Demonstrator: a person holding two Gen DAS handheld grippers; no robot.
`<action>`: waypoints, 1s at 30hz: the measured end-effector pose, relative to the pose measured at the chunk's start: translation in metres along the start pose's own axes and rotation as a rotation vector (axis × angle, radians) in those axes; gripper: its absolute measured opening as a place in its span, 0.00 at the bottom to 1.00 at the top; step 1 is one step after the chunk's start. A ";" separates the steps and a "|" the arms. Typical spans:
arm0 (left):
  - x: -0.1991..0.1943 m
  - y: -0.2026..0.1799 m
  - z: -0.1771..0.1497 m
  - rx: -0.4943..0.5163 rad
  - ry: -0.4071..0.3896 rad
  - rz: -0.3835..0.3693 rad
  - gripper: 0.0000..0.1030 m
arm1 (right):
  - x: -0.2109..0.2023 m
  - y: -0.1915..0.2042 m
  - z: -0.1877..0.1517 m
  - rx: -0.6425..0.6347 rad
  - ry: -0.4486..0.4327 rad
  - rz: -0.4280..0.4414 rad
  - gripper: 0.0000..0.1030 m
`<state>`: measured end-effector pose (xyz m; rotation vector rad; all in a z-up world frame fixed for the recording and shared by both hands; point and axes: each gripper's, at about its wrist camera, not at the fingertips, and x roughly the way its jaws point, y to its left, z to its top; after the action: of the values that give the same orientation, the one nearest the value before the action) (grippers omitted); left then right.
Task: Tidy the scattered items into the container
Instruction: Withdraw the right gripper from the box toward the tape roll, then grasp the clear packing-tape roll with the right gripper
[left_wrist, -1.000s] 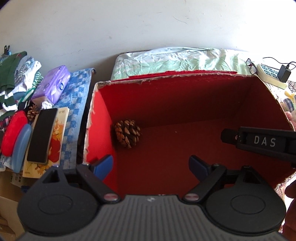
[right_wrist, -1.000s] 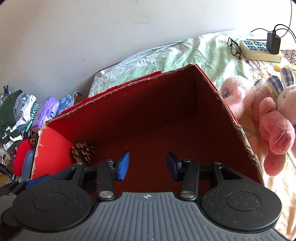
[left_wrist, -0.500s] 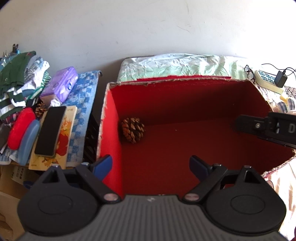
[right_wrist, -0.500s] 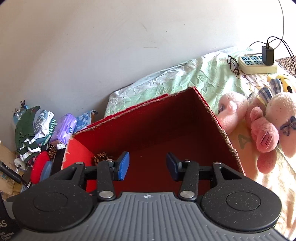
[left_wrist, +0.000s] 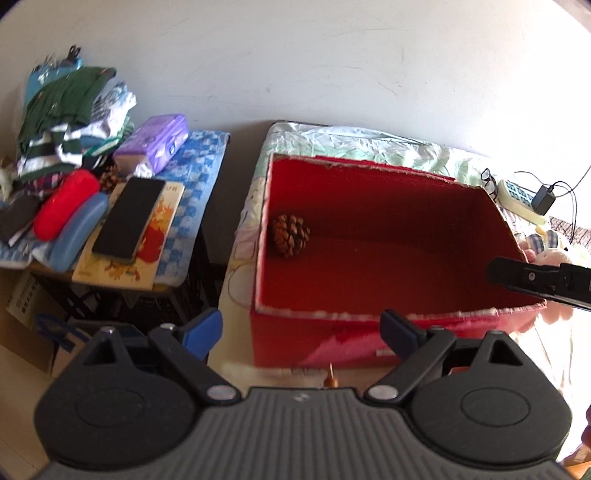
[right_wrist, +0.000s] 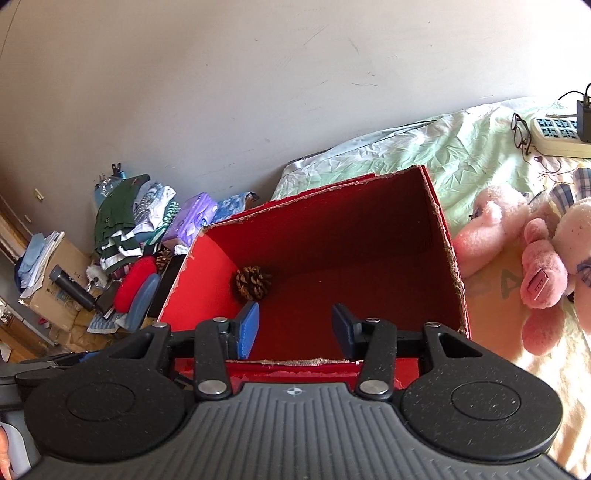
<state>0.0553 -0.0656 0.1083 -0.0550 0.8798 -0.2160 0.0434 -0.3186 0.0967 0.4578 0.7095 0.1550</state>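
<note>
**One pine cone boxed, both grippers empty above the rim**

The red box (left_wrist: 388, 236) fills the centre of both views, a rough-edged cardboard container with a matt red lining and frayed, pale rims. Inside it, toward the left wall, lies a single pine cone (left_wrist: 290, 235), brown, woody and open-scaled. Nothing else is in the box.

The left gripper (left_wrist: 301, 328) sits at the bottom of its frame with its blue-padded fingers spread wide and nothing between them. The right gripper (right_wrist: 293, 326) is likewise parted, a little narrower, and holds nothing; its dark body also pokes in at the right edge of the left wrist view.

I judge this to be the gap between one drop and the next pick-up. The remaining loose things lie on the small table at the left of the left wrist view, on a blue checked cloth (left_wrist: 192, 166): a second pine cone (left_wrist: 109, 178), a glossy red case (left_wrist: 66, 205) with rounded ends, a smooth blue case (left_wrist: 78, 232) beside it, a flat black phone (left_wrist: 129, 218) resting on a picture book (left_wrist: 147, 240), and a soft purple tissue pack (left_wrist: 153, 142). Pink plush toys (right_wrist: 517, 258), fuzzy and squashy, lie on the bedsheet right of the box.

The next move probably calls for swinging a gripper out over one of these, with the fingers set across a narrow dimension. The hard, slick cases could slip; the plush would give.
</note>
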 end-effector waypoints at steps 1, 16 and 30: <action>-0.003 0.004 -0.008 -0.015 0.004 -0.005 0.91 | 0.000 0.000 -0.004 -0.012 0.013 0.019 0.43; 0.004 -0.031 -0.089 -0.001 0.137 -0.054 0.76 | 0.009 0.006 -0.040 -0.182 0.138 0.085 0.38; 0.048 -0.054 -0.086 0.052 0.263 -0.103 0.21 | 0.037 0.019 -0.070 -0.322 0.275 -0.022 0.30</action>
<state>0.0103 -0.1248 0.0242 -0.0238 1.1339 -0.3473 0.0259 -0.2666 0.0369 0.1204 0.9396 0.3106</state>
